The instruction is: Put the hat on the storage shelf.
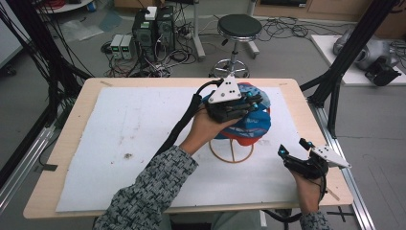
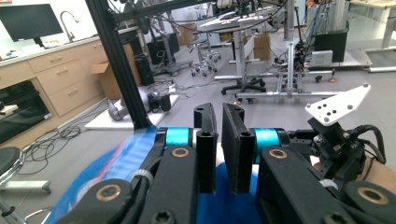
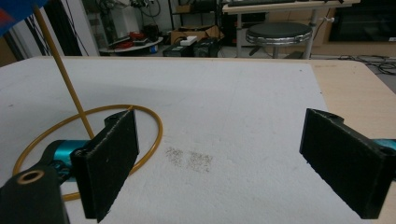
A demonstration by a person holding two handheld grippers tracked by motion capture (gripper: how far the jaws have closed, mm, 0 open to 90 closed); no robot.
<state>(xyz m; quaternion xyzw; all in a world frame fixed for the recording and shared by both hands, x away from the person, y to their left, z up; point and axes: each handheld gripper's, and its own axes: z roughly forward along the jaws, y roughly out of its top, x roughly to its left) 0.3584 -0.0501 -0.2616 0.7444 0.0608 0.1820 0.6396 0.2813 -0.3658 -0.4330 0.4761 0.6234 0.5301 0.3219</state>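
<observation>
Cap (image 1: 249,120) atop wire stand (image 1: 231,152), left gripper (image 1: 239,108) clamped.

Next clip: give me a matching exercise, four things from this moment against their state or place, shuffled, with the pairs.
Things:
1. left tool
2. right tool
3. blue and red cap
4. black stool

States or places:
a. on the floor beyond the far edge of the table
b. jaws spread wide, nothing between them, above the white mat
c. sitting on top of a yellow wire stand
d. jaws nearly together, up against the cap

Pairs: 1-d, 2-b, 3-c, 4-a
</observation>
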